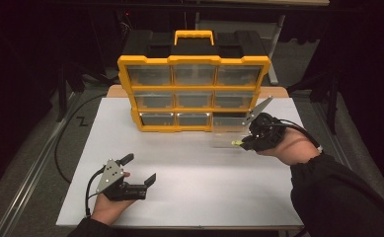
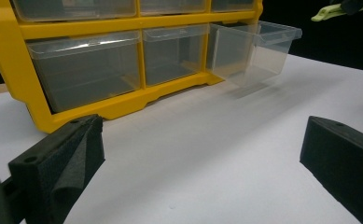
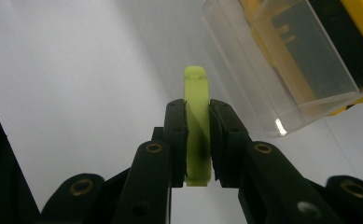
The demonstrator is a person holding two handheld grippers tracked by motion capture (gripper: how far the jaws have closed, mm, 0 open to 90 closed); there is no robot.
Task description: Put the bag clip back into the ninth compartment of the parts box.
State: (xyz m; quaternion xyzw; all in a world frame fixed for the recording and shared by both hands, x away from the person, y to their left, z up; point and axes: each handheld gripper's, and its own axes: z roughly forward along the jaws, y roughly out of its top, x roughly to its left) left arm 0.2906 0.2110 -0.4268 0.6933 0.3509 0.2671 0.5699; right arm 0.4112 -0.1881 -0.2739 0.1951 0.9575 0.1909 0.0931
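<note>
Right gripper [image 3: 198, 140] clamps a green clip [image 3: 197, 126] beside the pulled-out drawer [image 2: 256, 49], apparently for dropping in; left gripper [image 1: 139, 170] rests released.

- No text, label, brand, number or sign can be read in the high view or in either gripper view.
- Yellow organiser [image 1: 193, 94]: its frame and clear drawers bear no legible lettering (any moulded marks are too small to tell).
- Floor [image 1: 41, 143]: a black zigzag mark [image 1: 82, 121] beside the bench [image 1: 189, 192] resembles the letter Z; whether it is writing cannot be told.
</note>
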